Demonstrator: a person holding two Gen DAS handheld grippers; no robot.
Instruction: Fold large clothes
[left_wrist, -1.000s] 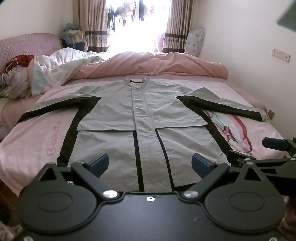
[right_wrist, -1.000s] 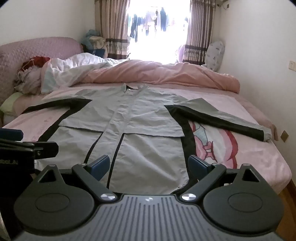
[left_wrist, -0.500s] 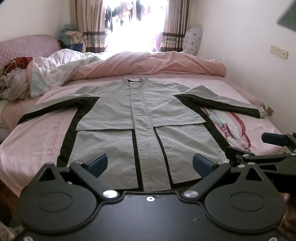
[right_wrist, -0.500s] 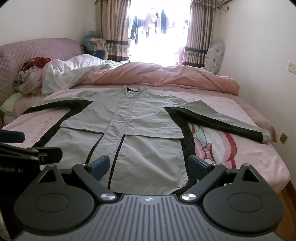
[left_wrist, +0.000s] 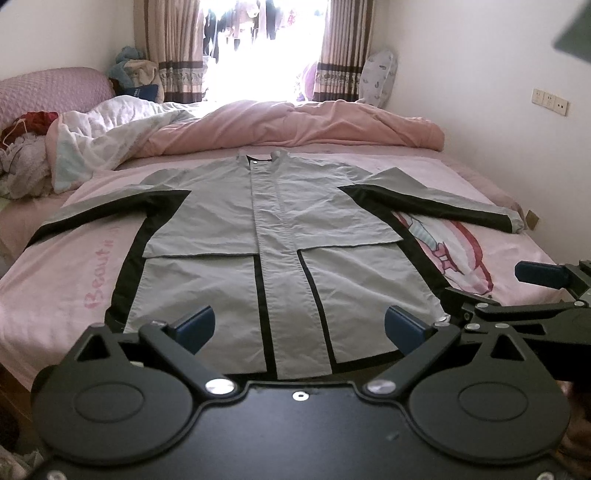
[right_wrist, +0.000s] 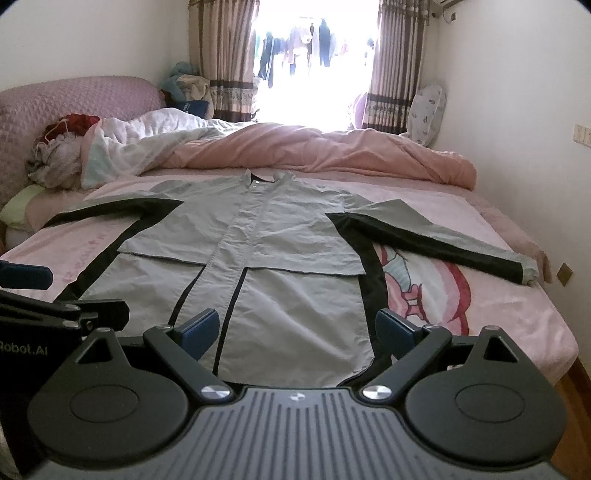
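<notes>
A long grey jacket (left_wrist: 273, 236) with black side panels lies flat, front up, on the pink bed sheet (left_wrist: 66, 280), collar toward the window and both sleeves spread out. The same jacket (right_wrist: 266, 251) fills the middle of the right wrist view. My left gripper (left_wrist: 299, 326) hovers open above the hem, nothing between its blue pads. My right gripper (right_wrist: 297, 330) is also open over the hem's right half. Each gripper shows at the edge of the other's view: the right gripper (left_wrist: 532, 295) and the left gripper (right_wrist: 40, 299). The right sleeve cuff (right_wrist: 526, 271) reaches the bed's right edge.
A rumpled pink duvet (left_wrist: 314, 125) and a white quilt (left_wrist: 110, 136) are bunched across the far bed. Clothes pile up (left_wrist: 22, 155) by the pink headboard (right_wrist: 66, 107) at left. A white wall (left_wrist: 498, 92) bounds the right side; curtains (right_wrist: 221, 55) frame a bright window.
Both grippers have moved slightly forward and up over the jacket's hem, so the jacket sits a little lower and larger in view. Both stay open; the jacket has not moved.
</notes>
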